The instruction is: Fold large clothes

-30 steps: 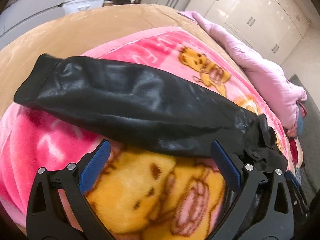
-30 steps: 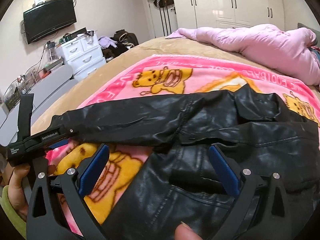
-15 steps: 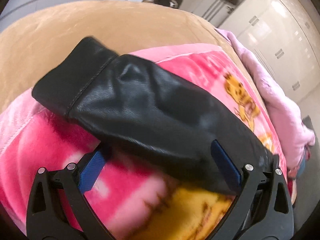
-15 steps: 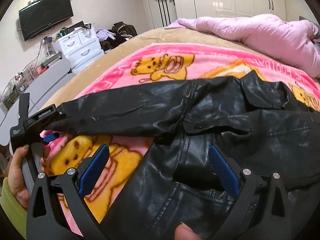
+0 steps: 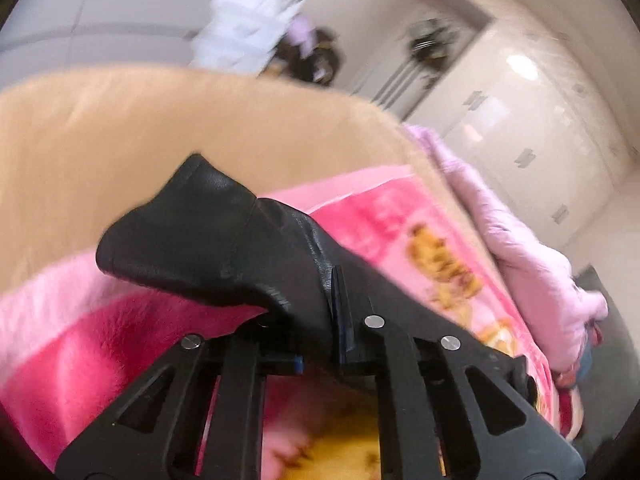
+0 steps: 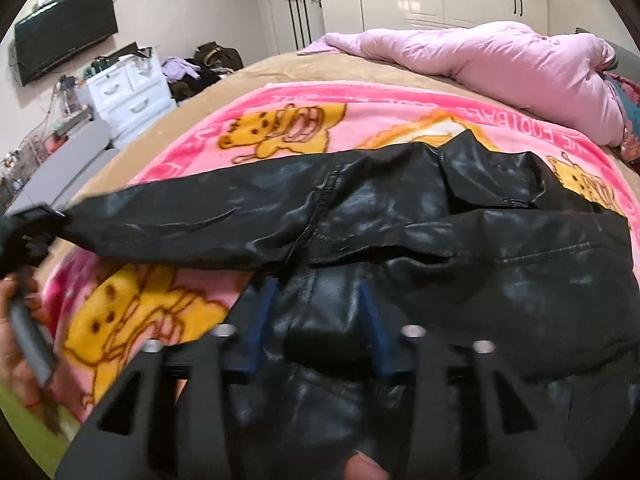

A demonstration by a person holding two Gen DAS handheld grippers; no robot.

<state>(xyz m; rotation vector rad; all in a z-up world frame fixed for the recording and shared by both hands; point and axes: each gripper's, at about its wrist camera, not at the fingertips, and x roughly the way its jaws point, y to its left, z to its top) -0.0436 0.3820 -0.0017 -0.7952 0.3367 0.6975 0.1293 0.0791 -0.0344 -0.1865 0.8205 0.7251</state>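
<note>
Fingers (image 5: 338,312) of the left gripper (image 5: 340,320), left wrist view: have just been closing and are seen pressed together on the cuff end of the black leather jacket's sleeve (image 5: 208,248), which is raised a little off the pink cartoon blanket (image 5: 100,340). Material is judged heavy for clothing, supple but thick, smooth enough to slip; a hold at the stitched cuff seam is judged safest. Beyond it a tan bedspread (image 5: 180,120), a lilac quilt (image 5: 520,248) and white wardrobes (image 5: 540,140) are recorded, blurred. Fingers (image 6: 370,320) of the right gripper (image 6: 320,320), right wrist view: have just been closing, with a fold of the jacket body (image 6: 480,264) between them; whether the pads already press on it cannot be told. The jacket is spread across the bed, its sleeve stretched out toward the left hand (image 6: 16,344). A wall television (image 6: 64,28) and a white chest of drawers (image 6: 124,92) are noted.
</note>
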